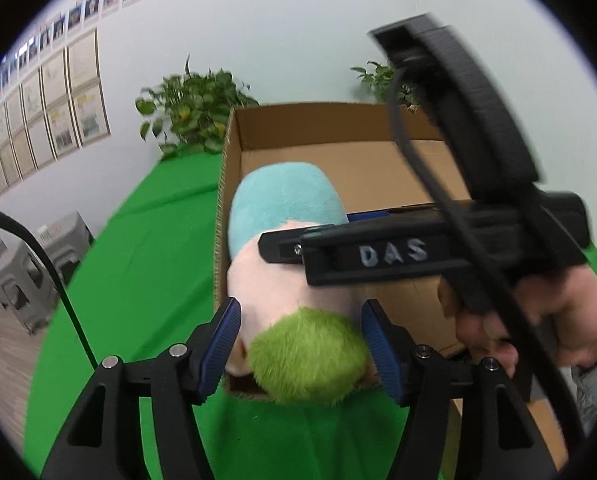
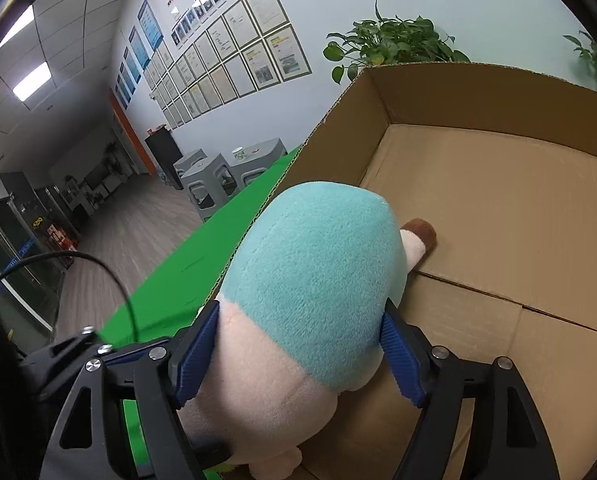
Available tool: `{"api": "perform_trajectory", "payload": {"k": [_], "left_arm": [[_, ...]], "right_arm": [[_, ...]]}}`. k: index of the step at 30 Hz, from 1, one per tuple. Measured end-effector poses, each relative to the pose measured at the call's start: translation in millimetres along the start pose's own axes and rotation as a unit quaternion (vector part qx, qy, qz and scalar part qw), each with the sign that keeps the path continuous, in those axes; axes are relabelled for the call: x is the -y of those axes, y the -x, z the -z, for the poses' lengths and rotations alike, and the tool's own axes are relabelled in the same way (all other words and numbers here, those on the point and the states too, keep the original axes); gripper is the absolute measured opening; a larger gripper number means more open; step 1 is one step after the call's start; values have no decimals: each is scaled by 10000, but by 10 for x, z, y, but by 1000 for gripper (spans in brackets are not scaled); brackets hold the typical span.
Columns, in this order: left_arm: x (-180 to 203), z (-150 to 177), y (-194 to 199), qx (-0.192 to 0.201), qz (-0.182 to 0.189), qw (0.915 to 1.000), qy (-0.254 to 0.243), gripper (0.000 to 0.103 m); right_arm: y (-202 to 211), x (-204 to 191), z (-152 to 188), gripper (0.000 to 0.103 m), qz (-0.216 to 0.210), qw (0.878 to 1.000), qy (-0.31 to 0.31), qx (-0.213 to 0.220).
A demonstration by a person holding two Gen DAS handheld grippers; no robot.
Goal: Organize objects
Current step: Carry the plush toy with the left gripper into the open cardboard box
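While both tools are working over the open cardboard box (image 2: 498,216) on the green counter (image 1: 146,264), the right tool (image 2: 302,344) is pinching the plush toy (image 2: 318,280) at its teal-and-pink body, and the left tool (image 1: 300,344) is standing spread around its green tuft at the box's near left corner.

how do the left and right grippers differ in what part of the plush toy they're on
The left gripper brackets the plush toy at its green tuft; the right gripper is on its teal and pink body. The left pads stand clear of the fur; the right pads press into the plush. The left sits at the box near edge; the right reaches over the box floor. Both have blue ribbed pads.
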State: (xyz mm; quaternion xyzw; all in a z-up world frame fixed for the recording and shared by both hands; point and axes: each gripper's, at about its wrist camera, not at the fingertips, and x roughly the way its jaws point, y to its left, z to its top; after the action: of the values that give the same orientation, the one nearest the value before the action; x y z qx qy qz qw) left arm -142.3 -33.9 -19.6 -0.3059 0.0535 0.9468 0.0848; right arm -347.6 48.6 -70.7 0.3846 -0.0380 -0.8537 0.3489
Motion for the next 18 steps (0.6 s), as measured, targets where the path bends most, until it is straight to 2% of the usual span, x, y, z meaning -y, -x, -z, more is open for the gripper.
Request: {"api": "perform_trajectory", "payload": {"k": [4, 8, 12, 15, 18], "left_arm": [[-81, 67, 170, 8, -155, 9998, 146, 62], [-198, 101, 234, -62, -68, 9990, 441, 62], [-284, 67, 194, -100, -192, 9988, 434, 62], [-330, 57, 207, -115, -142, 9983, 551, 62], [-352, 80, 217, -144, -62, 9977, 656, 63]], "right_arm": [[75, -115, 63, 75, 30, 10000, -23, 52], [195, -139, 25, 93, 64, 9995, -303, 21], [385, -114, 88, 100, 127, 9976, -673, -48], [598, -135, 121, 103, 182, 9966, -792, 146], [614, -191, 138, 102, 99, 9957, -918, -31]]}}
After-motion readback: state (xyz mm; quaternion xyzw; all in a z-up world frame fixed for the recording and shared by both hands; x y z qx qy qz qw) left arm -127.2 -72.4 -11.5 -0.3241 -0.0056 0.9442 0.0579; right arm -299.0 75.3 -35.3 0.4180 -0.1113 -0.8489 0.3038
